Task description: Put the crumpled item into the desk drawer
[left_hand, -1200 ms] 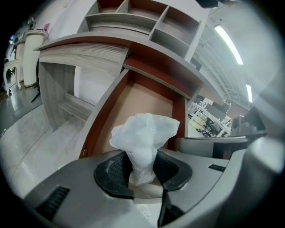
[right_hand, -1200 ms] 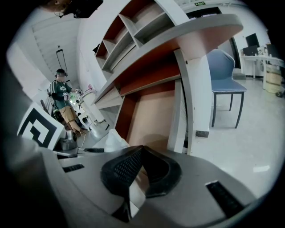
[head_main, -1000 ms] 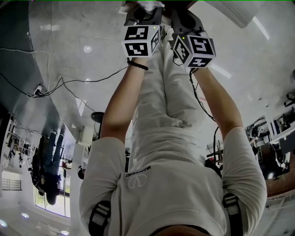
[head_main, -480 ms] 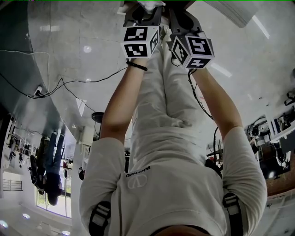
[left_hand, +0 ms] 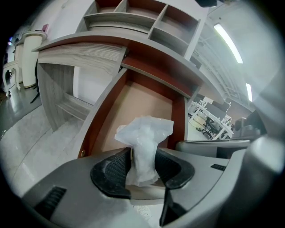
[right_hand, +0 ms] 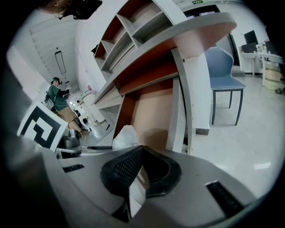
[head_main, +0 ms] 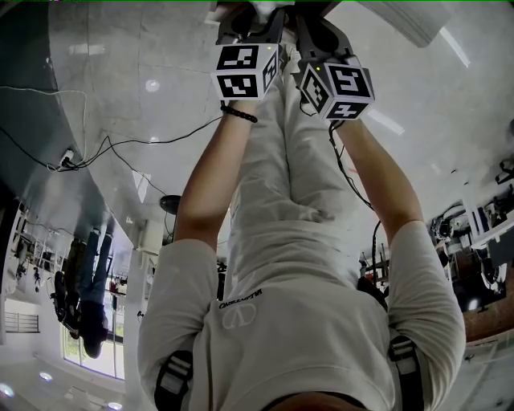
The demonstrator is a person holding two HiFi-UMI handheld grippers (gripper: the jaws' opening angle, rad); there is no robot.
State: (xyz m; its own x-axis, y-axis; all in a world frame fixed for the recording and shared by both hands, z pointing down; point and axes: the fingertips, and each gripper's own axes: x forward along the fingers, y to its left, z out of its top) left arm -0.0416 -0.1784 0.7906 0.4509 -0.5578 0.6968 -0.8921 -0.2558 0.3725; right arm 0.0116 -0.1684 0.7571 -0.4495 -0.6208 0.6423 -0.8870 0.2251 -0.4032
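The crumpled white item point(left_hand: 143, 147) stands between the pads of my left gripper point(left_hand: 142, 168), whose jaws are opening; both pads still touch it. It hangs just over the near end of the open desk drawer point(left_hand: 109, 111), which has red-brown walls and a tan bottom. The right gripper view shows the same drawer point(right_hand: 153, 113) and the crumpled item point(right_hand: 125, 136) at its left. My right gripper point(right_hand: 140, 167) is shut with nothing in it, beside the left one. In the head view both grippers, left point(head_main: 247, 24) and right point(head_main: 317, 28), sit at the top edge.
A grey desk top with shelf compartments point(left_hand: 133, 20) rises above the drawer. A blue chair point(right_hand: 222, 75) stands to the right on the pale floor. A person in green point(right_hand: 60, 102) is far off at the left. Cables point(head_main: 120, 144) run across the floor.
The right gripper's marker cube has shifted slightly. Both arms otherwise hold their place at the drawer.
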